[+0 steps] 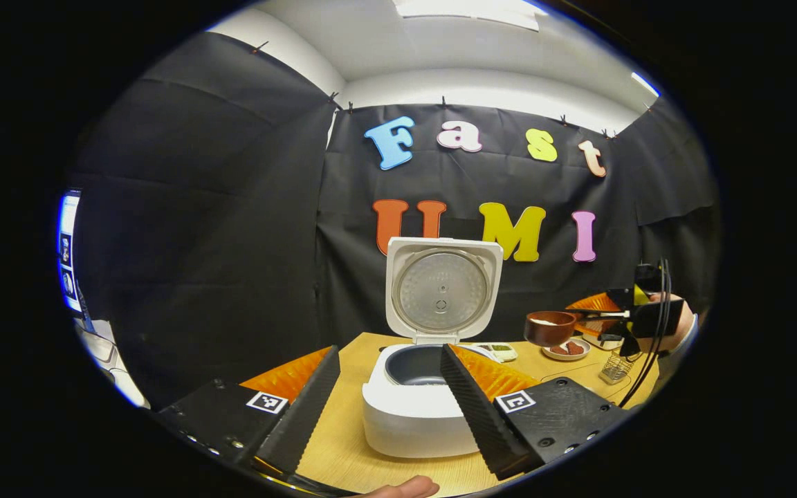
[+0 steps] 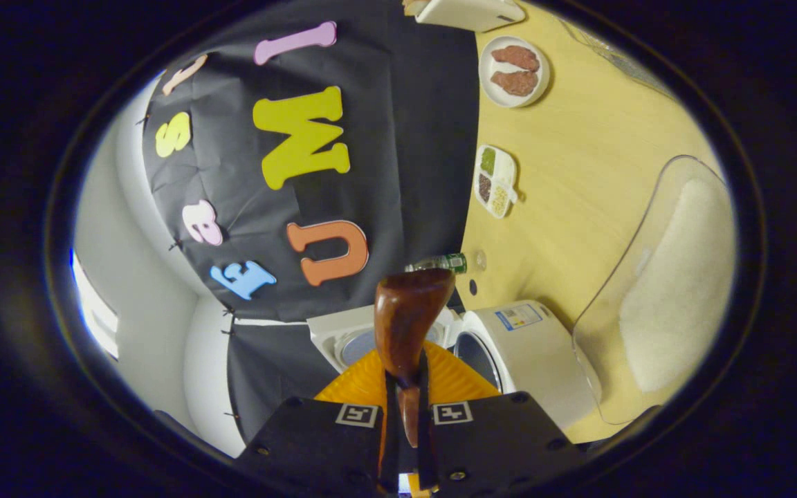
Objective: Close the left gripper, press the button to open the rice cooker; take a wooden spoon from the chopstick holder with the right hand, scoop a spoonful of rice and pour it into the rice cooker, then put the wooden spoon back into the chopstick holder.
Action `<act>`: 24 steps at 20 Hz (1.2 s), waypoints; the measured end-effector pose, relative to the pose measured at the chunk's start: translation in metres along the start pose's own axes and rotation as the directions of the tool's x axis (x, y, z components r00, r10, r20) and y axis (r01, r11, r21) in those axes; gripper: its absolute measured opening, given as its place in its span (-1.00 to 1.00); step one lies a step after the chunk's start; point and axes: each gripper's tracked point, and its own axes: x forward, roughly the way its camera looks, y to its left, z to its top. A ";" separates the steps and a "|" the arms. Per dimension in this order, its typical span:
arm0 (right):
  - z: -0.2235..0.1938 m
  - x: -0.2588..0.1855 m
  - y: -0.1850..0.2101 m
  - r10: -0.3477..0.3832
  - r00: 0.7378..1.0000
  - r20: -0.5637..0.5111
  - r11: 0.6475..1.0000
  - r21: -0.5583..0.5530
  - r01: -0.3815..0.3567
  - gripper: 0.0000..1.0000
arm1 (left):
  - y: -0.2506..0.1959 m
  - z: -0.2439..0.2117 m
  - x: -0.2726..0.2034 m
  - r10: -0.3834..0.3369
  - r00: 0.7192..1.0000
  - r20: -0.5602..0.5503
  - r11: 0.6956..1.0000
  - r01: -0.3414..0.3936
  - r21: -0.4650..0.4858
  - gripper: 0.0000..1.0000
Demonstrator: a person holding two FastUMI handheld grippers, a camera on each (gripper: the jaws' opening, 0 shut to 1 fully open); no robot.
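Two grippers up. My left gripper (image 1: 388, 394) hangs idle with its fingers apart, straddling my view of the cooker (image 1: 416, 408); a fingertip (image 1: 405, 488) of the hand shows at the bottom edge. Cooker lid (image 1: 442, 289) stands upright, pot open and dark inside, no rice visible in it from here.

My right gripper (image 2: 407, 422) has both fingers clamped on the spoon (image 2: 409, 325) handle, camera rolled well over. In the left gripper view the spoon bowl (image 1: 551, 327) sits to the right of the cooker, off the table, with white rice in it, roughly level.

Beyond it: rice bin (image 2: 654, 290) near the cooker, a wire holder (image 1: 615, 368) on the table under my right hand, a plate (image 2: 515, 71) and small sectioned tray (image 2: 495, 181) further back.

Risks, my read: the spoon isn't over the pot yet, so tipping early dumps rice on the table. Thin handle in a two-finger pinch could twist. On the way in, spoon could clip the raised lid or my left gripper.
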 end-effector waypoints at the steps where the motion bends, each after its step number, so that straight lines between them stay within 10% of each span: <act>1: -0.005 0.012 0.002 -0.023 1.000 -0.009 0.999 -0.035 0.023 -0.70 | 0.002 0.001 -0.002 0.000 1.000 -0.004 1.000 0.000 0.004 0.87; 6: -0.042 0.061 0.022 -0.116 0.991 -0.066 0.960 -0.265 0.095 -0.70 | 0.011 0.015 -0.011 0.022 1.000 0.019 1.000 -0.022 0.007 0.87; 17: -0.100 0.127 0.007 -0.215 0.974 -0.069 0.691 -0.716 0.102 -0.69 | 0.030 0.018 -0.026 0.091 0.996 -0.009 0.995 -0.091 0.029 0.87; 21: -0.085 0.138 -0.003 -0.251 0.968 0.027 0.498 -0.854 0.153 -0.69 | 0.030 0.011 -0.023 0.096 0.995 -0.037 0.994 -0.094 0.057 0.87; 24: -0.086 0.142 0.005 -0.206 0.975 0.077 0.287 -0.948 0.135 -0.69 | 0.030 0.012 -0.025 0.102 0.994 -0.040 0.991 -0.098 0.092 0.87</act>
